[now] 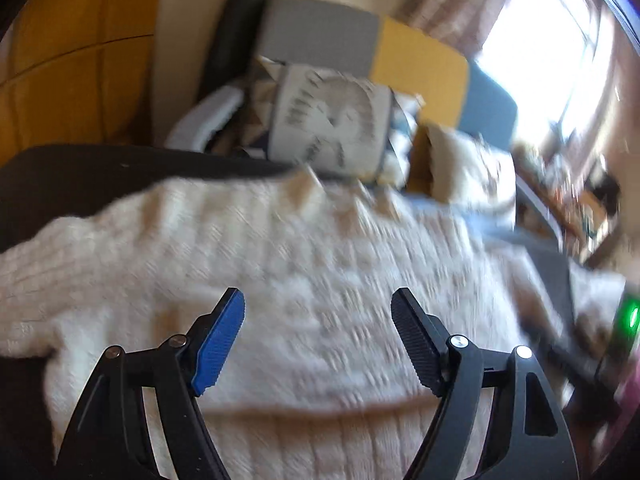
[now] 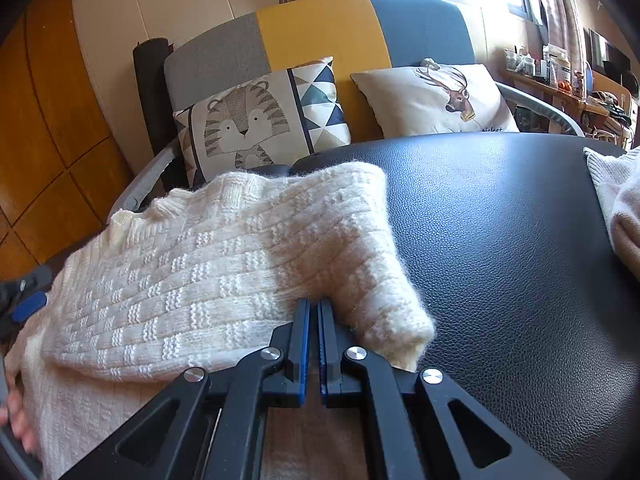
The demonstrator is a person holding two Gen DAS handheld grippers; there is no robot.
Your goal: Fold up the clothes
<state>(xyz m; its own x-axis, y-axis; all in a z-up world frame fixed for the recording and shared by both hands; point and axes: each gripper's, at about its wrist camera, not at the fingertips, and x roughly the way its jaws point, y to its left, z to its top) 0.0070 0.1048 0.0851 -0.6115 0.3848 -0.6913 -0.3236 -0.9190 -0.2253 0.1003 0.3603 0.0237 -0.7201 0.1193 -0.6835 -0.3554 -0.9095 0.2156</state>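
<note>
A cream knitted sweater (image 2: pixel 180 280) lies folded on a black leather-look table top (image 2: pixel 500 240). One sleeve end (image 2: pixel 392 312) is turned over toward me. My right gripper (image 2: pixel 314 304) is shut, its tips pinching a puckered fold of the sweater. In the blurred left wrist view the sweater (image 1: pixel 300 260) fills the middle. My left gripper (image 1: pixel 318 296) hovers over it, open wide, with nothing pressed between the pads. Its blue pad (image 2: pixel 30 306) also shows at the left edge of the right wrist view, with a hand (image 2: pixel 16 412) below it.
Another cream garment (image 2: pixel 616 200) lies at the table's right edge. Behind the table stands a grey, yellow and blue sofa (image 2: pixel 320 28) with a tiger cushion (image 2: pixel 248 120) and a deer cushion (image 2: pixel 436 96). A cluttered shelf (image 2: pixel 560 80) sits far right, by a bright window.
</note>
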